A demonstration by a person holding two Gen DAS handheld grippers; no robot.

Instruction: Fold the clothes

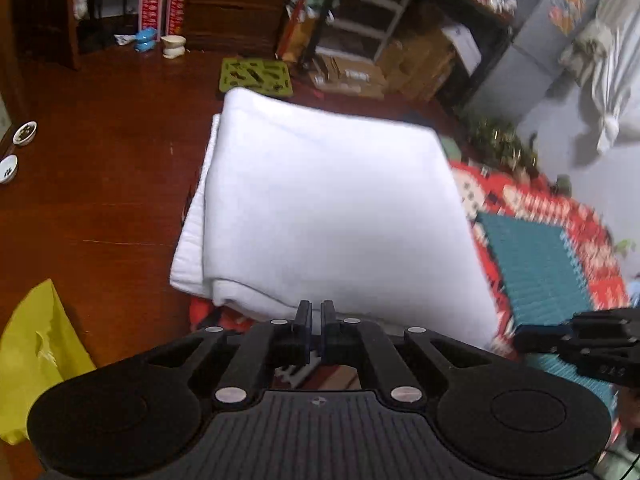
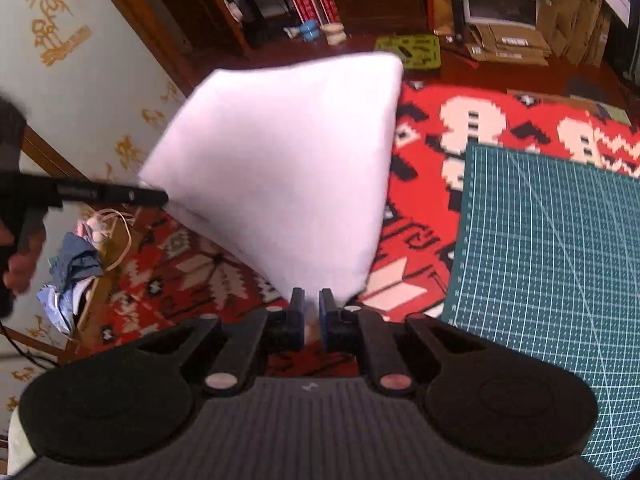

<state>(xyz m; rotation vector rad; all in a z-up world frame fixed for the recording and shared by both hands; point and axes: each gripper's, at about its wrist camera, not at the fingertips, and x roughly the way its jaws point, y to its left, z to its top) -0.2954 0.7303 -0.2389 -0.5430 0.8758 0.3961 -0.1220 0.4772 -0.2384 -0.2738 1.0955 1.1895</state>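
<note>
A white folded cloth (image 1: 328,208) hangs in the air, stretched between both grippers. In the left wrist view my left gripper (image 1: 316,312) is shut on its near edge. The right gripper (image 1: 520,336) shows as a dark blur at the cloth's lower right corner. In the right wrist view the cloth (image 2: 280,160) slopes down to my right gripper (image 2: 312,300), whose fingers stand a narrow gap apart with the cloth's corner pinched between them. The left gripper (image 2: 164,198) reaches in from the left and grips the cloth's other corner, held by a person's hand (image 2: 20,264).
Below lie a red patterned rug (image 2: 432,184) and a green cutting mat (image 2: 552,260) on it. A yellow bag (image 1: 36,344) and small bowls (image 1: 25,133) sit on the wooden floor (image 1: 100,200). A green tray (image 1: 256,76), shelves and cardboard boxes (image 1: 416,64) stand beyond.
</note>
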